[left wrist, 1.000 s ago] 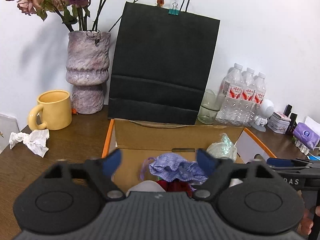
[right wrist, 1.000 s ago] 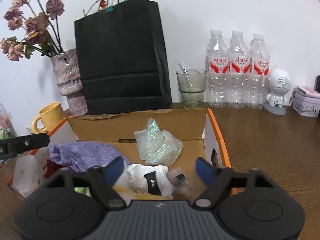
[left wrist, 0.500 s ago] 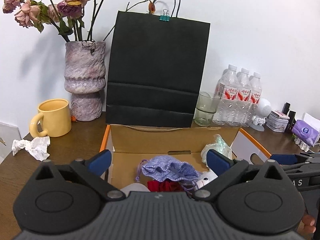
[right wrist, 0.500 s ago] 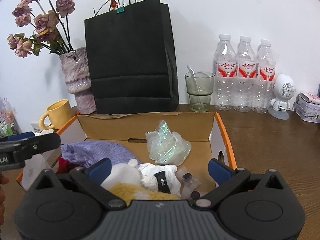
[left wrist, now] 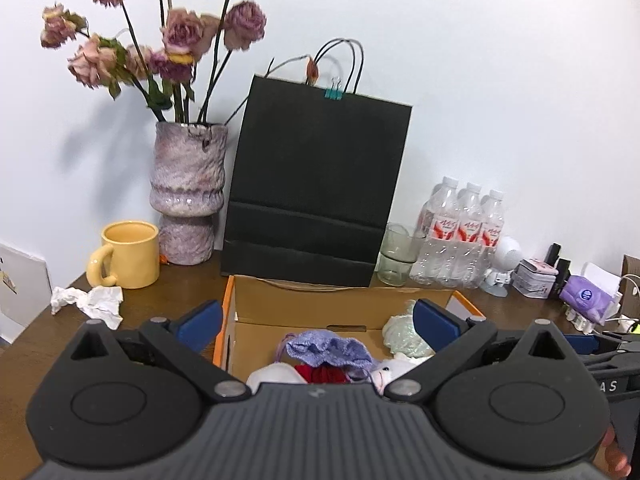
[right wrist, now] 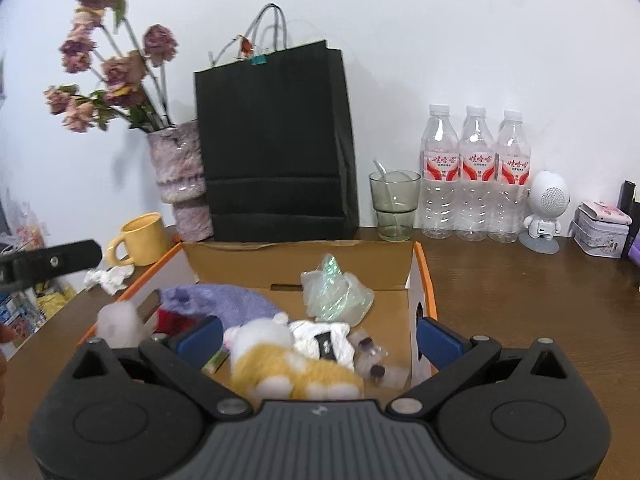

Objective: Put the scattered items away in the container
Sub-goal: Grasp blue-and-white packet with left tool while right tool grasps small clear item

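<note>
Currently both the left gripper (left wrist: 316,322) and right gripper (right wrist: 318,334) hover wide open and empty over the box (right wrist: 423,280); risk: crumpled tissue (left wrist: 90,303) near the surface's left edge gets overlooked.

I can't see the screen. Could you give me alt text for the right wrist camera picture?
An open, empty right gripper hangs over a cardboard box holding a yellow and white plush toy, a purple knitted pouch and crumpled plastic. Behind it on the wooden table stand a black paper bag, three water bottles and a yellow mug.
</note>
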Motion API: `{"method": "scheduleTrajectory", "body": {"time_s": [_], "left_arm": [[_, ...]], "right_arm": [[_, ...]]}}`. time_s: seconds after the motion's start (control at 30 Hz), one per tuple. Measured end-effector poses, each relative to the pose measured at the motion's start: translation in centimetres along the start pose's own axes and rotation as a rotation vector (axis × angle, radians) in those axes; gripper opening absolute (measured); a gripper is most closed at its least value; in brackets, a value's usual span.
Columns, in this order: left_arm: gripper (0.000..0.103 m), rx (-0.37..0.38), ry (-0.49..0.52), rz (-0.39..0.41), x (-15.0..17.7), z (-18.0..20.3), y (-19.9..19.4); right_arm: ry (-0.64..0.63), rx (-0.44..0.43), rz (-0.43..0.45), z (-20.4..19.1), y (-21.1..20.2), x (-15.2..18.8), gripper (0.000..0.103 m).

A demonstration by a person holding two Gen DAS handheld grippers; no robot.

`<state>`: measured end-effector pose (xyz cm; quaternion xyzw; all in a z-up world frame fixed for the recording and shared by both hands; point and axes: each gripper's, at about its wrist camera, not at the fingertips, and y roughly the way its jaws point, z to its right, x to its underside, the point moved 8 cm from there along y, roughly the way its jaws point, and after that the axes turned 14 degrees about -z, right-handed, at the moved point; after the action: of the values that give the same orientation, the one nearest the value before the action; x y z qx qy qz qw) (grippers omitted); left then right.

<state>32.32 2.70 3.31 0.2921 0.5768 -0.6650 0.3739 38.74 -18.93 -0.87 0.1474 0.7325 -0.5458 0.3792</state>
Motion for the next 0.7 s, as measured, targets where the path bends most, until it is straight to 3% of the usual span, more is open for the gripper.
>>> {"method": "scheduleTrajectory", "body": {"time_s": [0.23, 0.53, 0.7], "left_arm": [[0.103, -0.010, 0.005, -0.003, 3.1, -0.6, -3.7], [0.103, -0.042, -0.009, -0.125, 9.6, -1.2, -5.0], [0.103, -0.032, -0.020, -0.197, 12.4, 0.1, -4.3]], "right_arm": [[-0.024, 0.038, 0.006, 0.0, -3.4, 3.8, 0.103], [-0.010, 0.078, -0.104, 1.2, -3.3, 10.8, 0.103], [-0.024, 0.116, -0.141, 2.0, -2.6, 13.0, 0.103]]}}
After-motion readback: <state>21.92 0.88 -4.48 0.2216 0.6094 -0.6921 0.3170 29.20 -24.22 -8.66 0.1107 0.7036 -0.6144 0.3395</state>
